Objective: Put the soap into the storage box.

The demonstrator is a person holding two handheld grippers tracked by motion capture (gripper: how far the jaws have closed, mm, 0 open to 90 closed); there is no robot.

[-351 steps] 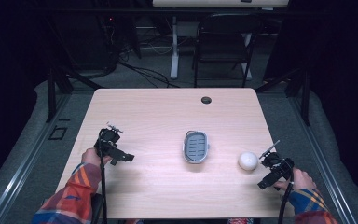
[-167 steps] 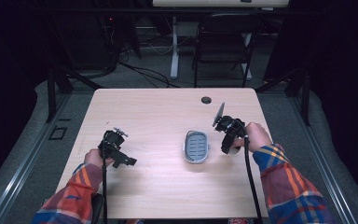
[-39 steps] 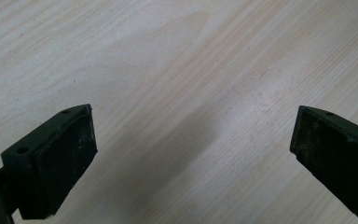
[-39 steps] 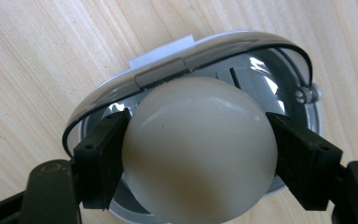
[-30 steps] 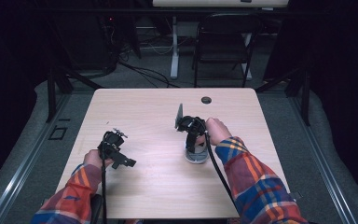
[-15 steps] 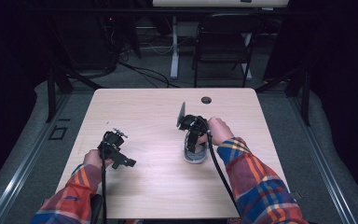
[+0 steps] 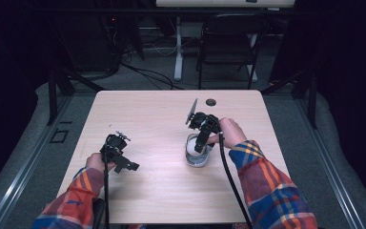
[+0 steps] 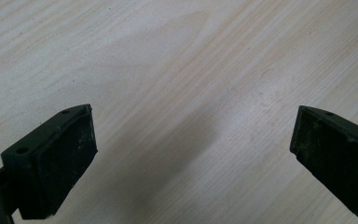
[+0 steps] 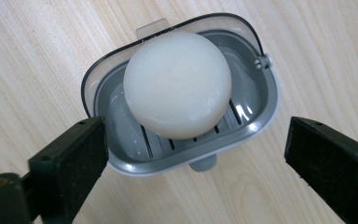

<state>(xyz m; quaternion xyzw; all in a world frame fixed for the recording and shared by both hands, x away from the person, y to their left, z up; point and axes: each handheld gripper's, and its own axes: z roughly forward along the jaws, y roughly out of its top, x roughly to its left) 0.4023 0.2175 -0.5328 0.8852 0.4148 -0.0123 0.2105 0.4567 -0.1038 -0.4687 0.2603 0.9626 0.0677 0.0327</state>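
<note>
The round white soap sits in the grey dish, probably slick, best pinched across its sides; both grippers' fingers gape wide, empty.

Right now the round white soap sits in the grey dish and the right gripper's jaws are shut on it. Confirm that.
Wrong on the jaws. The right gripper view shows the soap lying in the dish, but the right gripper is open, its jaws wide apart and off the soap.
</note>
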